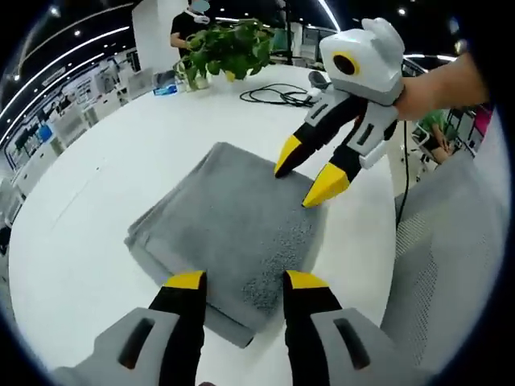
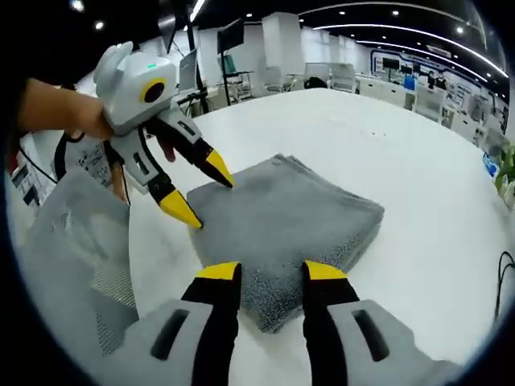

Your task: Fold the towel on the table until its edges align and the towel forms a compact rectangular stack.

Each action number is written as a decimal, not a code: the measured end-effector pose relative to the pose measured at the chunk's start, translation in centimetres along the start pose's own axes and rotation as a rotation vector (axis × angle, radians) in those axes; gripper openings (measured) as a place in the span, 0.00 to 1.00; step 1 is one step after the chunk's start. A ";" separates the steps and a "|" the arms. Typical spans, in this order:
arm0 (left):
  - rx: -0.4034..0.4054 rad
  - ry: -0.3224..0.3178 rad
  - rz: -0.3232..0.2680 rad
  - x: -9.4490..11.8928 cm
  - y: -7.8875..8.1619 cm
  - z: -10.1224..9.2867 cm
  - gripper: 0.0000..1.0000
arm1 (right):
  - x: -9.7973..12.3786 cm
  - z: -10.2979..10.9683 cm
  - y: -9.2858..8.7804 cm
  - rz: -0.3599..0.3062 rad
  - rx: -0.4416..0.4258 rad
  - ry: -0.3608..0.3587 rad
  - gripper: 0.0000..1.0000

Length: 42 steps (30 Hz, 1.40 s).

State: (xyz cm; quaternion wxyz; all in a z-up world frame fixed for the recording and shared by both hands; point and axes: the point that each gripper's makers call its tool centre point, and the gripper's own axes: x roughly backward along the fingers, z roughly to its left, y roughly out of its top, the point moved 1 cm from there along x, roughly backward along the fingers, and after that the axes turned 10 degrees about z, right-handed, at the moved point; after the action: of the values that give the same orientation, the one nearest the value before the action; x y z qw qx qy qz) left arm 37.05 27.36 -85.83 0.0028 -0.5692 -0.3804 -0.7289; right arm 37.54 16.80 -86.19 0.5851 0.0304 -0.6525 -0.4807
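A grey towel [image 1: 225, 229] [image 2: 294, 213] lies folded into a thick rectangular stack on the white table [image 1: 88, 209] [image 2: 426, 153]. My left gripper [image 1: 245, 281] stands open at the towel's near corner, nothing held between its yellow-tipped jaws. It enters the right gripper view from the left as the left gripper [image 2: 199, 191], held by a hand, its tips at the towel's edge. My right gripper [image 2: 272, 273] is open over the opposite corner. In the left gripper view the right gripper [image 1: 307, 173] comes in from the upper right, its tips on or just above the towel's far edge.
A potted plant [image 1: 225, 44] and a black cable [image 1: 282, 96] sit at the far side of the table. A grey mesh chair [image 1: 451, 249] [image 2: 72, 257] stands against the table's edge. A person [image 1: 189, 24] stands behind the plant. Desks fill the room beyond.
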 end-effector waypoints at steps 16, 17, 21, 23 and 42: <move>0.025 0.092 0.022 -0.3 -0.4 1.5 0.45 | 0.3 -0.6 -0.4 -0.012 0.015 -0.049 0.38; 0.035 0.091 0.013 0.0 -0.4 1.7 0.46 | 0.3 -0.9 -0.4 -0.019 0.009 -0.061 0.44; 0.183 0.070 -0.017 0.5 -1.4 2.2 0.59 | 0.1 -1.3 -0.4 -0.041 -0.013 -0.074 0.62; 0.172 0.081 -0.023 0.7 -2.0 2.4 0.64 | -0.2 -1.3 -0.8 -0.035 -0.012 -0.075 0.65; 0.085 0.019 0.049 -2.0 -4.8 -0.9 0.64 | -2.0 0.2 -3.7 0.053 0.037 -0.057 0.69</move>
State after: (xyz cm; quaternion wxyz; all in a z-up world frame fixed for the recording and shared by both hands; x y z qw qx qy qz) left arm 34.88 29.44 -90.21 0.0485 -0.5706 -0.3971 -0.7172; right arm 36.05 16.12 -90.05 0.5781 0.0102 -0.6783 -0.4534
